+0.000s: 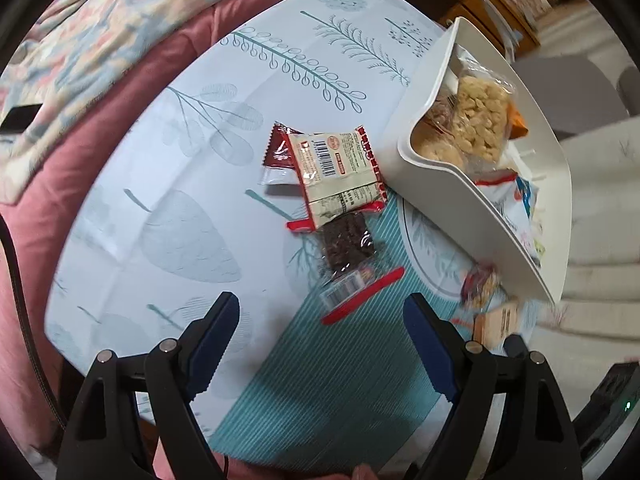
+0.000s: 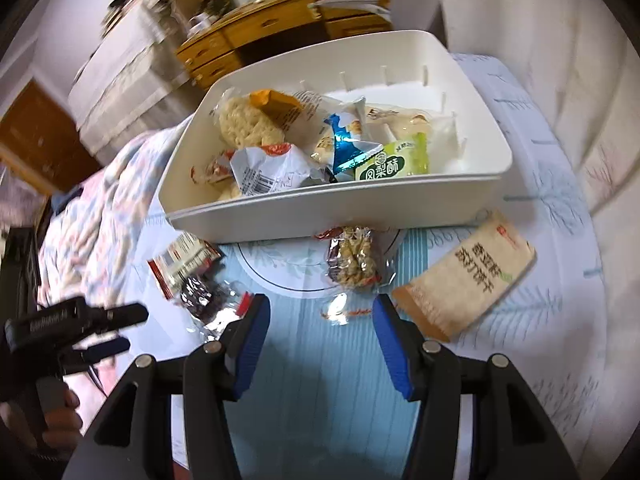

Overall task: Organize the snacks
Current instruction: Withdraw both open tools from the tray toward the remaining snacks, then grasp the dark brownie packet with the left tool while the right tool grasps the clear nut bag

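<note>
- White plastic fills the right side of the left wrist view: the snack bin [image 1: 472,176] sits on a leaf-printed tablecloth [image 1: 280,92], seen side-on, with a clear pack of pale puffed cakes [image 1: 480,120] showing inside.
- Loose on the cloth in front of the bin lie a cream-and-red wrapper [image 1: 340,172] showing a barcode, a dark red sachet [image 1: 278,152] partly under it, and a clear pack of dark bars [image 1: 348,248] reaching toward the camera.
- Left gripper [image 1: 320,344] hangs above the cloth, its blue-padded jaws spread wide with nothing between them; the dark bar pack lies just beyond the tips.
- Only this view takes in the pink quilt [image 1: 132,92] past the table edge; the nut snack [image 1: 480,284] and tan packet [image 1: 498,320] appear here only as a blur.
- From the right wrist view the bin [image 2: 320,208] opens to the camera: a green pastry pack [image 2: 394,160], a blue-and-white wrapper [image 2: 344,140] and an orange bag [image 2: 276,108] are piled inside.
- Sharp here are the nut snack [image 2: 354,260], touching the bin's front wall, and the tan biscuit packet [image 2: 468,276] to its right.
- Right gripper [image 2: 320,312] holds its jaws partly apart and empty, over the cloth short of the nut snack.
- Left gripper [image 2: 80,320] shows at the lower left edge, in the person's hand [image 2: 60,412].
</note>
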The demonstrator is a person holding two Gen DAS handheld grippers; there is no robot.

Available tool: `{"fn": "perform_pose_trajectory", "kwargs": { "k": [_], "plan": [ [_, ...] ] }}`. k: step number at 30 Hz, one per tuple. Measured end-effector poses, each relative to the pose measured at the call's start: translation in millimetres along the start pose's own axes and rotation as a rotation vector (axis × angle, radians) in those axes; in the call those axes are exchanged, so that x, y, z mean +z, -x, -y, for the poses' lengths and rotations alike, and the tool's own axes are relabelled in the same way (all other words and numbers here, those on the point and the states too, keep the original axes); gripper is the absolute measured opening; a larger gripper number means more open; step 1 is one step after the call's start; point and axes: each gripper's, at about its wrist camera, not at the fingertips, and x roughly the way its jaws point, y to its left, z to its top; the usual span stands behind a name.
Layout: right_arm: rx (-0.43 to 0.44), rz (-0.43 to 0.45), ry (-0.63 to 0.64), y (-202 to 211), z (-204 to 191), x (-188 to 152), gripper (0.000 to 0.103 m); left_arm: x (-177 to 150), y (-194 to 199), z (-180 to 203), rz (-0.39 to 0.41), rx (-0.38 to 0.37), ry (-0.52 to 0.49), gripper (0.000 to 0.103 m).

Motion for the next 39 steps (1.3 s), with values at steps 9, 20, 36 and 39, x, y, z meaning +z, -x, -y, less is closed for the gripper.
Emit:
{"fn": "perform_pose_trajectory", "kwargs": {
  "k": [9, 20, 36, 39],
  "plan": [
    [0.005, -0.025, 0.147, -26.9, 14.7, 8.4, 0.054, 5.9, -42.6, 16.7, 0.033, 0.06, 0.092, 0.083],
    [0.045, -0.06, 0.22, -55.1, 24.0, 16.2, 0.054, 24.5, -72.7, 26.9, 0.03, 0.125, 0.169, 0.083],
    [0.007, -0.01, 0.326, -72.0, 5.5, 20.7, 0.054, 40.5, -94.9, 54.6, 0.039, 0.23, 0.15, 0.055],
    [-0.007, -0.008, 0.339, -73.0, 2.3, 20.4, 0.053, 42.8, -96.4, 56.2, 0.033, 0.227, 0.145, 0.054]
  ]
}}
